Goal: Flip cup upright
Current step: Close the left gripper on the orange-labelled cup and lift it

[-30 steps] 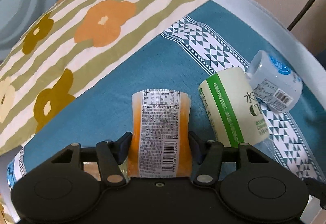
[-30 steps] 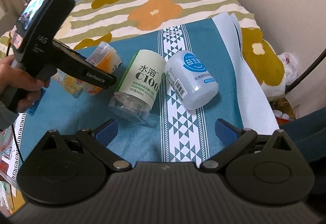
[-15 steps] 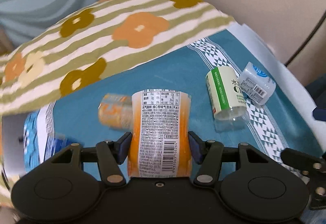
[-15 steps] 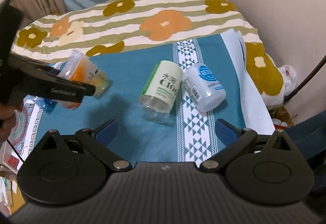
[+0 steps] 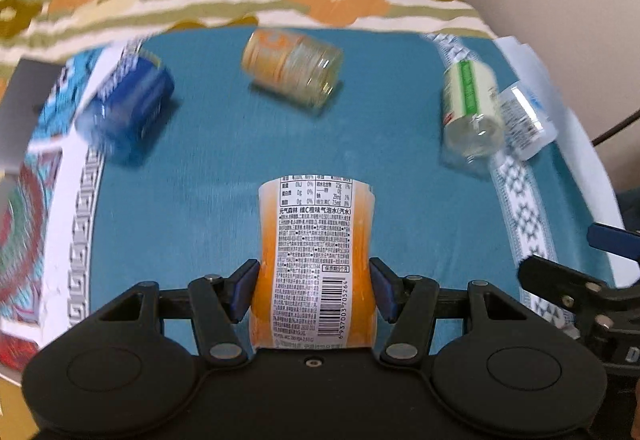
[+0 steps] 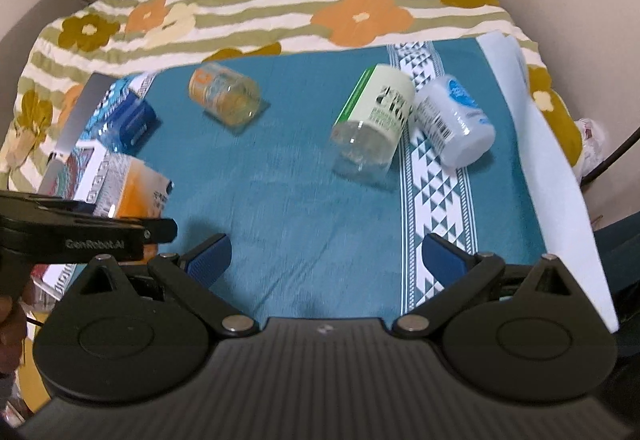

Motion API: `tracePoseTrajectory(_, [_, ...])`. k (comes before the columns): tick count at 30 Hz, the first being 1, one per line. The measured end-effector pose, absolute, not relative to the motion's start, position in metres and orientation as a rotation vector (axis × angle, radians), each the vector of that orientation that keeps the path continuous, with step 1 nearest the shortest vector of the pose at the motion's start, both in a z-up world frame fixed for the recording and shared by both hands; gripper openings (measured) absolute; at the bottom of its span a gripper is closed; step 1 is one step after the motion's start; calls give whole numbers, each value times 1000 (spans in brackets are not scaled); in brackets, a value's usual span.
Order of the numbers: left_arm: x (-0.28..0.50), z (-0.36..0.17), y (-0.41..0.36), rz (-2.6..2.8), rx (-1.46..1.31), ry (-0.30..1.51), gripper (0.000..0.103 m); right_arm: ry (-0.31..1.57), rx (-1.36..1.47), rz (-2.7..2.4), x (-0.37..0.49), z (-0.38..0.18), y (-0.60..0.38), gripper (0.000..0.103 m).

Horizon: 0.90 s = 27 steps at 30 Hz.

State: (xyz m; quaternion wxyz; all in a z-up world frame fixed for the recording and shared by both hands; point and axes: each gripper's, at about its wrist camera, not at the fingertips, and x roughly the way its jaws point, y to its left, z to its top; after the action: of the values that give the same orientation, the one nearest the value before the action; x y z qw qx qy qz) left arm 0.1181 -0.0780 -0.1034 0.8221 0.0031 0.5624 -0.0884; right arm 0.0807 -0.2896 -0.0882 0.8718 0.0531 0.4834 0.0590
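My left gripper (image 5: 314, 290) is shut on an orange-labelled cup (image 5: 316, 264) and holds it above the teal cloth (image 5: 200, 207). The same cup (image 6: 136, 191) shows at the left in the right wrist view, in the left gripper (image 6: 120, 236). My right gripper (image 6: 326, 260) is open and empty over the cloth's near part. Lying on their sides on the cloth are a second orange cup (image 6: 226, 99), a green-and-cream cup (image 6: 374, 119), a white cup (image 6: 454, 119) touching it, and a blue cup (image 6: 134, 119).
A flowered striped blanket (image 6: 280, 7) lies behind the cloth. A patterned box (image 6: 80, 167) and a grey card (image 6: 80, 111) sit at the left edge. A white sheet (image 6: 540, 127) borders the cloth on the right, beside a wall.
My left gripper has lifted and drawn back toward the near left with the orange cup, so more of the cloth and the other cups show. My right gripper has also drawn back.
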Motion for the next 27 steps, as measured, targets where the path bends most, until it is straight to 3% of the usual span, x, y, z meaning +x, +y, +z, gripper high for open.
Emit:
tracePoseTrajectory(19, [134,-147,-78,-153,-24,1256,64,1076,101,153,79,-124,-286,103])
tracePoseTrajectory(20, [134,-147,-78,-155,-23,1261,67,1077,104,152,79,-124,-287,103])
tracePoseTrajectory(22, [134,-147,-79,-157,-17,1260,82,1078,110,150,79,-124,-288,103])
tracePoseTrajectory(27, [132,-146,-81,-164,-11,1253,87,1076,107,150,80,-124,-287,103])
